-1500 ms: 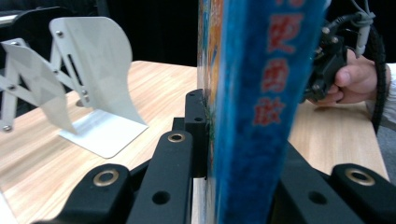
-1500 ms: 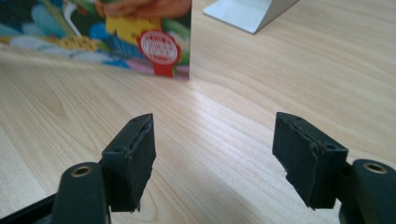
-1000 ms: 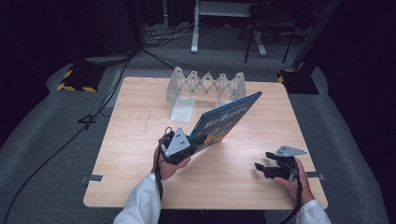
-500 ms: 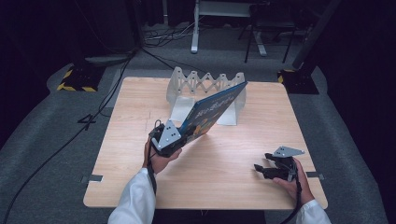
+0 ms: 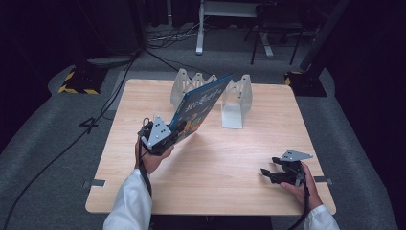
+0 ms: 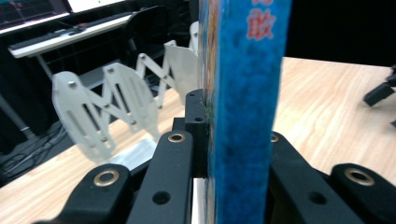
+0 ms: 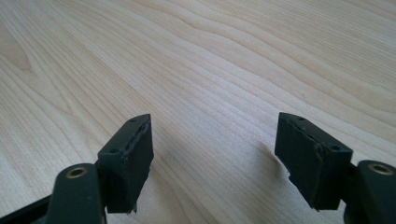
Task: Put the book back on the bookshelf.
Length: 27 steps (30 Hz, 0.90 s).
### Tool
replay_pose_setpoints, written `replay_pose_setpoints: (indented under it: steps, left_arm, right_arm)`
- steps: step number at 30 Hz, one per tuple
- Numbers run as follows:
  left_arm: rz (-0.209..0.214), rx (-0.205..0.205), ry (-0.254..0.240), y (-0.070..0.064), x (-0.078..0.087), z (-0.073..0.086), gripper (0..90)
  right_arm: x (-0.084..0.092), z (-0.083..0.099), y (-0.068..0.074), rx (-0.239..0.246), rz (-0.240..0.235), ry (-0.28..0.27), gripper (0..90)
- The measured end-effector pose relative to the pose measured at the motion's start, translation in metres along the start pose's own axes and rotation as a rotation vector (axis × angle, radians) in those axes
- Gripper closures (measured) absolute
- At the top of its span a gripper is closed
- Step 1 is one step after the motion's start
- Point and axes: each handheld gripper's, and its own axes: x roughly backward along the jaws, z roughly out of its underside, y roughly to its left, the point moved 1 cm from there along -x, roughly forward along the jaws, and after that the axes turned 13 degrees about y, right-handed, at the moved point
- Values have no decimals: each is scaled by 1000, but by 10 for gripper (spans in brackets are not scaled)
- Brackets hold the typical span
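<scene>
A blue picture book [image 5: 201,104] is held tilted above the wooden table [image 5: 230,158], its far corner over the white accordion-style rack [image 5: 235,98] at the back. My left gripper [image 5: 173,133] is shut on the book's lower end. In the left gripper view the book's blue spine [image 6: 245,98] stands upright between the two black jaws, with the rack [image 6: 116,105] behind it to the left. My right gripper [image 5: 266,173] rests near the table's right front edge, open with nothing between its fingers [image 7: 128,161], only bare wood below.
The rack's dividers stand along the table's back edge. Beyond the table lie cables [image 5: 158,52], a yellow-black striped base [image 5: 76,81] and a stand's legs [image 5: 230,28] on the grey floor. A white sleeve [image 5: 127,206] enters at the bottom left.
My left gripper has carried the book leftward and toward the rack, and its far end now reaches over the rack's dividers. The right gripper has stayed still.
</scene>
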Motion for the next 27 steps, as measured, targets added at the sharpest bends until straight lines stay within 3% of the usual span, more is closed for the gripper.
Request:
replay_pose_setpoints:
  steps: [3, 8, 13, 16, 20, 27]
  left_arm:
    - [-13, 26, -11, 8, 4, 0, 830]
    - [-68, 61, -10, 22, 5, 4, 830]
    - [-87, 147, -31, 32, -4, 13, 829]
    - [-102, 193, -33, 34, -14, 17, 829]
    - [-106, 225, -48, 35, -21, 22, 829]
    - [-133, 306, -85, 35, -28, 31, 827]
  right_arm:
    - [0, 0, 0, 1, -2, 2, 290]
    - [0, 0, 0, 4, -4, 2, 291]
    - [0, 0, 0, 12, -6, 5, 293]
    - [-1, 0, 1, 17, -5, 7, 293]
    - [-1, 0, 1, 20, -6, 6, 293]
    - [-2, 0, 1, 25, 0, 7, 288]
